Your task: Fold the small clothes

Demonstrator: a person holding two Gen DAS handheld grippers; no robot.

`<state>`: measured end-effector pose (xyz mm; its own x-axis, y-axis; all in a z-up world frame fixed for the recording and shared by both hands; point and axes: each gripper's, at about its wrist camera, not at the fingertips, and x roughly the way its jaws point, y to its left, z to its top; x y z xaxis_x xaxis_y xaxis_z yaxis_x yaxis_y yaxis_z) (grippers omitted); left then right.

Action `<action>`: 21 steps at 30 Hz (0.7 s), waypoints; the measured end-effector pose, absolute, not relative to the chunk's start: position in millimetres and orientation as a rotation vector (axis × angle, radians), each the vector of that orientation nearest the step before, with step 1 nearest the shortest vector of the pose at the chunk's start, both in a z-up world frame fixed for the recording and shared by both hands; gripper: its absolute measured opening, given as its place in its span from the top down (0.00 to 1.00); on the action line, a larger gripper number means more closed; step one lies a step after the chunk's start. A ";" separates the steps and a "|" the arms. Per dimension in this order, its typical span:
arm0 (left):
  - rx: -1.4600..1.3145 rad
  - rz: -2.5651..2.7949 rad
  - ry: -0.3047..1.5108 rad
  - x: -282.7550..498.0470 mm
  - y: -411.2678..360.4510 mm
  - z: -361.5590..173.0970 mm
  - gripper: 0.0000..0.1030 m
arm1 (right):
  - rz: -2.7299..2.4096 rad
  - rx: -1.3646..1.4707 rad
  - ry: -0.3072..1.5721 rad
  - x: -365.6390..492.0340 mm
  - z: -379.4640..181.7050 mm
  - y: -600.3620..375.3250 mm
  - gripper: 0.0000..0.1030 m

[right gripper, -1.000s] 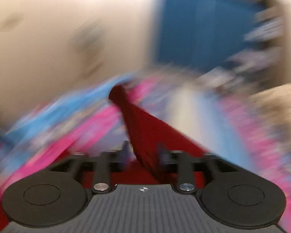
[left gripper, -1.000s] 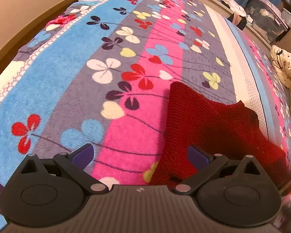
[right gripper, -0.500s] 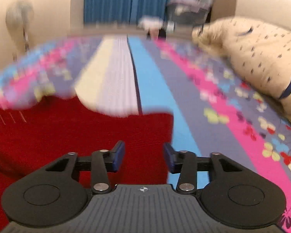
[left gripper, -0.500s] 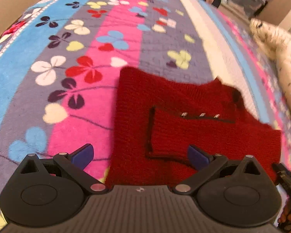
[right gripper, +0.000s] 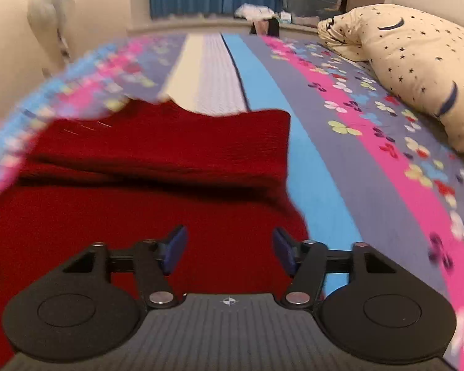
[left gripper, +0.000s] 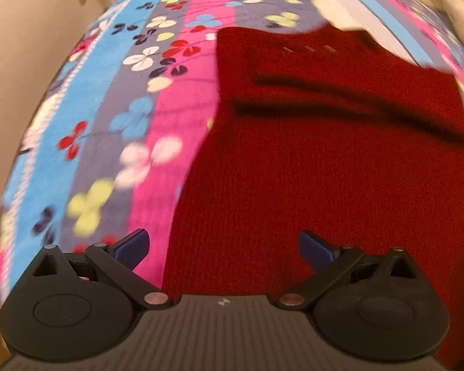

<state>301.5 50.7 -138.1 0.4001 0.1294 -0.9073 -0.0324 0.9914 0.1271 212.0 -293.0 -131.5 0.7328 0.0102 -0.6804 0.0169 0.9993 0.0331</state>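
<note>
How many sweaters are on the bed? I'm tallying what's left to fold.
1: the red knit sweater lies partly folded on the floral striped blanket, left of the star-print pillow. Others may lie outside view.

Red sweater (left gripper: 324, 160) on floral blanket (left gripper: 176, 99), fingers (left gripper: 133, 245) apart.

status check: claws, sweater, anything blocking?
Left claw open, empty. Right claw opening, empty. Red sweater partly folded on blanket. Nothing blocking.
</note>
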 end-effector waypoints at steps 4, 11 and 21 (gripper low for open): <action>0.112 0.053 1.162 225.9 33.7 -110.9 0.00 | 0.092 0.004 0.724 124.5 -88.0 -262.4 0.24; 0.122 0.023 1.111 118.7 15.2 -74.6 0.00 | 0.148 -0.025 0.731 31.5 -48.3 -235.0 0.22; 0.115 0.026 1.049 28.2 9.3 -55.3 0.00 | 0.172 -0.057 0.652 -48.1 -28.5 -218.5 0.22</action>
